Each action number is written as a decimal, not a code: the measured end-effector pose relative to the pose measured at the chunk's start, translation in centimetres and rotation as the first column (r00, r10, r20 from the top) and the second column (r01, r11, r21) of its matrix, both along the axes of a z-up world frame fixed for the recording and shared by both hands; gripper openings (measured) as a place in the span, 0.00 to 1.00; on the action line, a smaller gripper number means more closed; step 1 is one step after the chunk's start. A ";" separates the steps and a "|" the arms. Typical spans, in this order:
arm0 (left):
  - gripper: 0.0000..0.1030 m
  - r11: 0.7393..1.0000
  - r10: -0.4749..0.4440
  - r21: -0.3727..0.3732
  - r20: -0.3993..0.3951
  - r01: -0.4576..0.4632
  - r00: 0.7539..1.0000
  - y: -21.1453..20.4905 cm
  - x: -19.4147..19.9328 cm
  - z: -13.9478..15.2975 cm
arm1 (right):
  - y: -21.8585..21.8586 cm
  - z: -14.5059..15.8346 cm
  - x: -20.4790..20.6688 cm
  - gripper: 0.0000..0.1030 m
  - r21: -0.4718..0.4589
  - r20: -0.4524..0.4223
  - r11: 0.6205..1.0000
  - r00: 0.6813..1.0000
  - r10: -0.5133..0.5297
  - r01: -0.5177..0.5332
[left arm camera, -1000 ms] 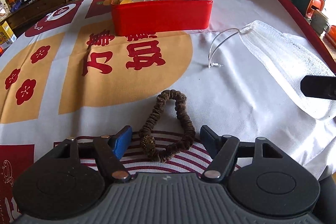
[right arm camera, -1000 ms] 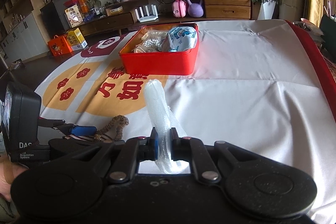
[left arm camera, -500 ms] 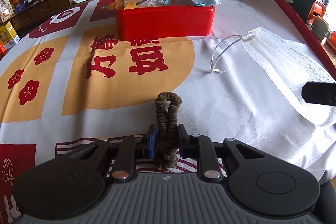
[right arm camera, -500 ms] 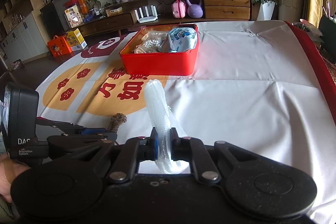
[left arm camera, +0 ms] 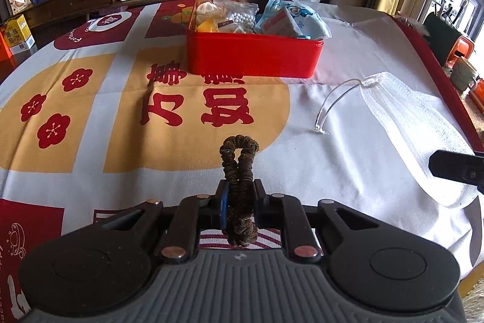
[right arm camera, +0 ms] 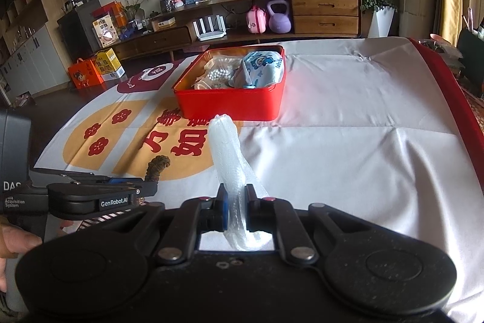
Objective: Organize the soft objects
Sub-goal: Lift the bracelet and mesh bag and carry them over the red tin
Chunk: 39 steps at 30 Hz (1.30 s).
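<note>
Left hand-held gripper clamped on brown scrunchie, squeezed into a narrow double strand. Loop end sticks out past the fingertips toward the red tin; other end hangs behind the pads over a striped patch of cloth. Scrunchie looks lifted off the bench, contact underneath can't be confirmed.

Right hand-held gripper clamped on white mesh bag, bunched between the pads. In the left view the mesh bag spreads flat on the cloth, right of the tin and nearer the camera; its clear drawstring loop lies on the cloth on the tin side. Right gripper tip sits on the bag's near end.

Tin open, near bench middle, beyond both grippers. Already holds a blue cartoon-print pouch, bag of white beads, other small packets. In the right view the left gripper is left of the mesh bag, with the scrunchie poking out toward the tin. Part of a hand at the left edge.
</note>
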<state>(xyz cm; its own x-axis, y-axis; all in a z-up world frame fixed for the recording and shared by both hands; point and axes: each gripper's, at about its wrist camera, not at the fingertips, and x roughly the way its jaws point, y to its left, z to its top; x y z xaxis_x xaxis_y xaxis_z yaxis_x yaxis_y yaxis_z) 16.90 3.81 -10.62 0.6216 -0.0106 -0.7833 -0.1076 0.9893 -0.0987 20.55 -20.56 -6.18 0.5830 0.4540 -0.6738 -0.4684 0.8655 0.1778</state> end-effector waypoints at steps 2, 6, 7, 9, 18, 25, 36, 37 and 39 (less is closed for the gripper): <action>0.15 1.000 0.000 -0.001 0.011 0.000 1.000 0.0 0.0 0.8 | 0.1 0.3 0.2 0.09 0.004 0.004 1.000 1.000 -0.001 0.001; 0.15 1.000 -0.006 -0.006 0.027 0.006 1.000 0.2 0.3 2.8 | 0.4 1.1 0.7 0.09 0.010 0.015 1.000 1.000 0.001 -0.001; 0.15 1.000 -0.013 -0.003 0.033 0.013 0.999 0.2 0.5 3.3 | 0.5 1.4 0.8 0.09 0.013 0.018 1.000 1.000 0.003 -0.003; 0.15 1.000 -0.023 0.008 0.045 0.023 0.999 0.3 0.7 4.2 | 0.6 1.9 1.2 0.09 0.016 0.023 1.000 1.000 0.012 -0.012; 0.15 0.998 -0.050 0.029 0.099 0.047 0.994 1.1 3.1 8.2 | 1.5 4.6 3.8 0.09 0.058 0.051 0.998 0.999 0.015 -0.018; 0.15 0.998 -0.061 0.042 0.141 0.055 0.988 1.7 5.8 10.4 | 2.6 6.3 6.8 0.09 0.062 0.070 0.998 0.997 0.013 -0.017; 0.15 0.998 -0.062 0.043 0.160 0.055 0.985 2.5 10.8 11.1 | 4.3 7.1 12.3 0.09 0.056 0.062 0.998 0.998 -0.002 -0.001; 0.15 0.997 -0.066 0.046 0.161 0.059 0.985 2.4 11.2 11.0 | 4.5 7.0 12.8 0.09 0.055 0.059 0.999 0.998 -0.001 -0.002; 0.15 0.996 -0.078 0.047 0.154 0.072 0.985 2.4 12.1 10.8 | 5.1 6.7 13.7 0.09 0.046 0.055 0.999 0.998 0.002 -0.005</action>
